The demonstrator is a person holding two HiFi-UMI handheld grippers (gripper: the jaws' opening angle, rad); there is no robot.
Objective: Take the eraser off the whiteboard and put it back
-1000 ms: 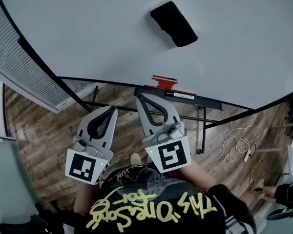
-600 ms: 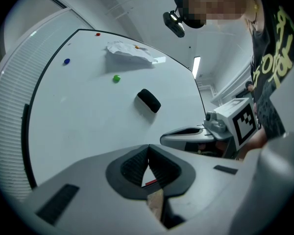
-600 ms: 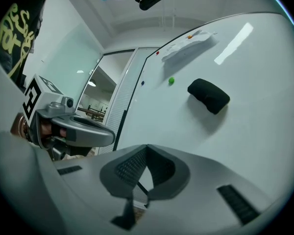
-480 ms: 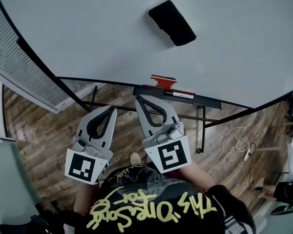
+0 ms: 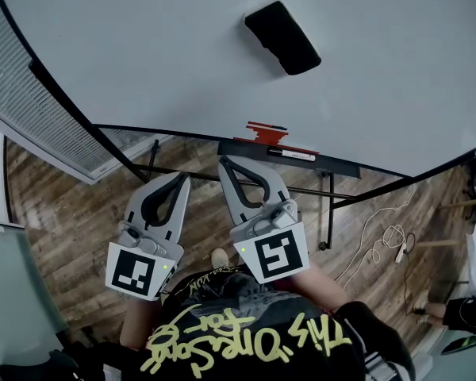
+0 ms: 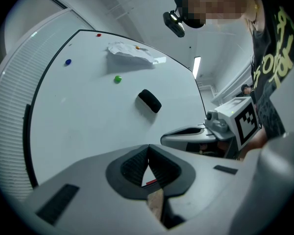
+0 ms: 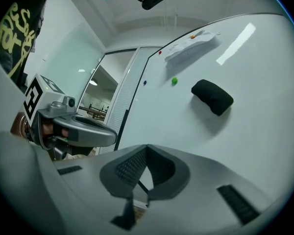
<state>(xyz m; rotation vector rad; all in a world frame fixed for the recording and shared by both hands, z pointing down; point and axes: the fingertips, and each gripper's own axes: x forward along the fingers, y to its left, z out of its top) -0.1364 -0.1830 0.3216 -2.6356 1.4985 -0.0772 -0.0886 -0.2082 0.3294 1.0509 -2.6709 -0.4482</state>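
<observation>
A black eraser (image 5: 282,37) sticks to the whiteboard (image 5: 143,54), also seen as the eraser (image 6: 150,101) in the left gripper view and the eraser (image 7: 212,96) in the right gripper view. Both grippers hang side by side in front of the board, below the eraser and apart from it. My left gripper (image 5: 183,176) is shut with nothing in it, its tips meeting (image 6: 148,146). My right gripper (image 5: 224,162) is also shut and empty, tips together (image 7: 146,146).
A marker tray (image 5: 289,155) under the board holds a black-and-white marker (image 5: 292,156) and a red object (image 5: 265,132). Coloured magnets (image 6: 117,79) and a sheet of paper (image 6: 133,52) sit higher on the board. A wooden floor (image 5: 71,221), cable (image 5: 381,240) and board legs lie below.
</observation>
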